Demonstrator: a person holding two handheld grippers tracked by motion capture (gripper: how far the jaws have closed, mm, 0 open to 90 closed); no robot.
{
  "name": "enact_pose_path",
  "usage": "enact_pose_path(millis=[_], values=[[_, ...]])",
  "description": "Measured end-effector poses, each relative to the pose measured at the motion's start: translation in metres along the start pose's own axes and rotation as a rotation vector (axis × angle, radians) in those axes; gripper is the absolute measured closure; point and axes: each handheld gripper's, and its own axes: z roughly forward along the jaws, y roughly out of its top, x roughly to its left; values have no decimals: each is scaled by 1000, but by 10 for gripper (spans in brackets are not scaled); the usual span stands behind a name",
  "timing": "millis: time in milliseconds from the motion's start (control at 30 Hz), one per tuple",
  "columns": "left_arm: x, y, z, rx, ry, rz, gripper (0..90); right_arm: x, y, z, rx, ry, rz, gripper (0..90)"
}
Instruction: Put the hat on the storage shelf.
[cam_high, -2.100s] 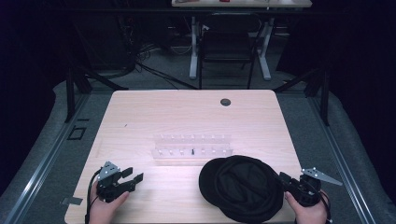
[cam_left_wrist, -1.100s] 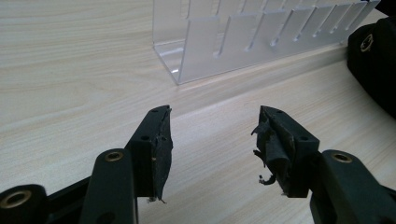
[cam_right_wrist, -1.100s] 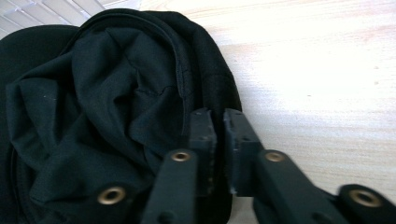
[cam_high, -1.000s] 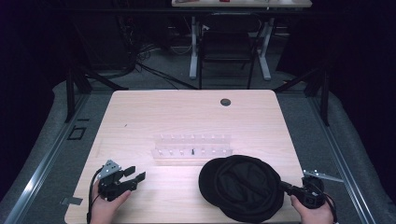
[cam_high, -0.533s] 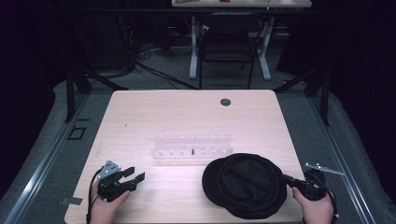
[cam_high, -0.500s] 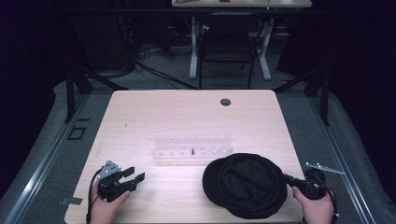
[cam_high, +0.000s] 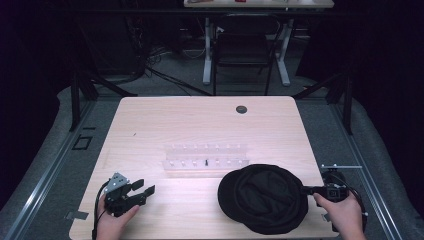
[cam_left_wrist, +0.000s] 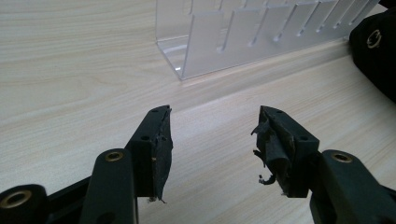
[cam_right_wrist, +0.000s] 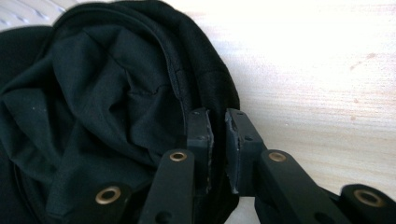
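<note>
A dark room surrounds the pale wooden table (cam_high: 150, 125); the black hat (cam_high: 264, 197) lies at lower right, its rim pinched between the nearly closed jaws of the right gripper (cam_high: 306, 190), likely to drag it; the left gripper (cam_high: 145, 187) rests at lower left, jaws apart, facing the clear rack (cam_high: 206, 156).

wood table (cam_high: 165, 120) | dark round grommet (cam_high: 241, 108) far edge | chair (cam_high: 243, 50) behind

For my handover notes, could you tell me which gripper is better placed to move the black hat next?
Right: the right gripper is shut on the black hat's edge; the left gripper rests open, well apart.
</note>
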Motion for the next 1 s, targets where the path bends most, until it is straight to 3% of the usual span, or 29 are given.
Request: enact_pose_path(millis=[33,100,133,167,333,367,567,700,767,800,833,900,933,1000], values=[[0,0,0,0,-1,0,455,1,3,-2,36,-22,-10,795],[0,0,0,1,-2,1,455,3,8,-1,64,-13,-2,795],[0,0,0,2,-2,0,455,3,11,-3,99,-40,-19,795],[0,0,0,3,-2,-1,455,3,12,-1,96,-7,3,795],[0,-1,0,-2,-1,-2,455,4,19,1,158,-38,3,798],[0,-1,0,-4,-1,-2,455,3,20,2,163,-13,10,797],[0,-1,1,1,2,-1,455,1,23,5,204,-5,16,795],[0,-1,1,4,2,-2,455,-2,24,4,263,2,0,796],[0,-1,1,5,3,-1,455,-2,23,6,252,3,31,796],[0,-1,1,9,2,0,455,-5,25,5,296,17,3,795],[0,-1,1,8,2,0,455,-4,22,8,252,30,45,795],[-1,-1,2,3,3,-3,455,-5,22,10,260,37,51,795],[-1,-1,2,5,3,-2,455,-8,24,9,297,32,26,795],[0,-1,2,10,7,-1,455,-8,24,12,272,45,55,793]])
